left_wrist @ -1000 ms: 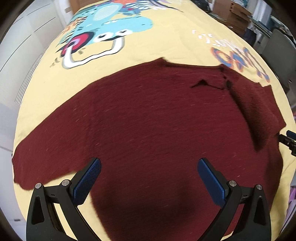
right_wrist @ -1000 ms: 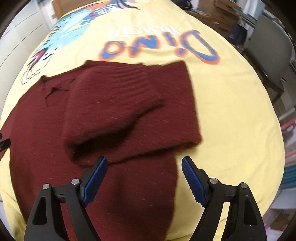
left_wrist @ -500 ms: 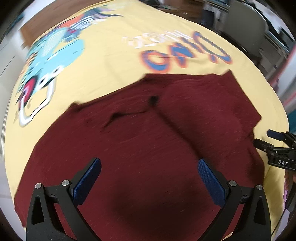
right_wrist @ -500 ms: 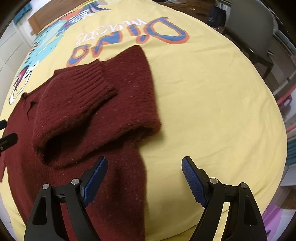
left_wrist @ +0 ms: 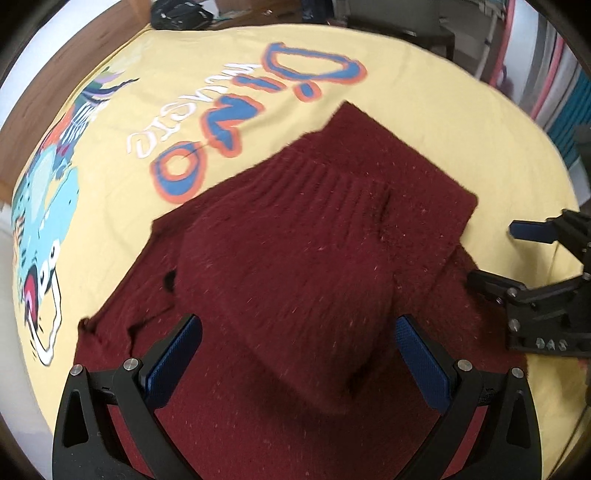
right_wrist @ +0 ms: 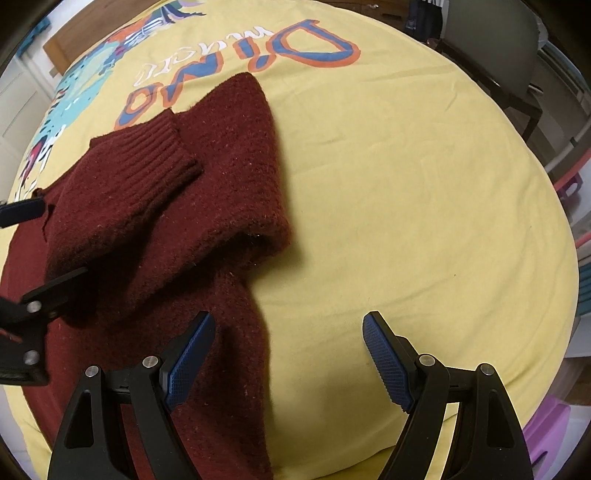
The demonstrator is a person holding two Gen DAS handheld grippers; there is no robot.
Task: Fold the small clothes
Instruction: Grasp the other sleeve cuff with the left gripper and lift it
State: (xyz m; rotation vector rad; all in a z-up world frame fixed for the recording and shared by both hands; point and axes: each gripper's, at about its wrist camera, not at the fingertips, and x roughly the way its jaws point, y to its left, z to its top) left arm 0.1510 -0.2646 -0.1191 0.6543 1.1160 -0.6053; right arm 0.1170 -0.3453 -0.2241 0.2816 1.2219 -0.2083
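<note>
Left wrist: left tool [left_wrist: 295, 354] spread wide above sweater [left_wrist: 295, 258]; right tool [right_wrist: 286, 354] likewise, both empty.

One maroon knit sweater [left_wrist: 303, 266], with one ribbed-cuff sleeve [right_wrist: 147, 155] folded over its body. One yellow cloth [right_wrist: 406, 184] under it, bearing one cartoon dinosaur print [left_wrist: 40, 206] and one "Dino" word print [left_wrist: 258, 107]. Two tools: left tool [left_wrist: 298, 350] and right tool [right_wrist: 289, 358], each with two blue-padded fingers. One grey chair [right_wrist: 495, 48] beyond the cloth. One black bag [left_wrist: 177, 16] at the far edge.
</note>
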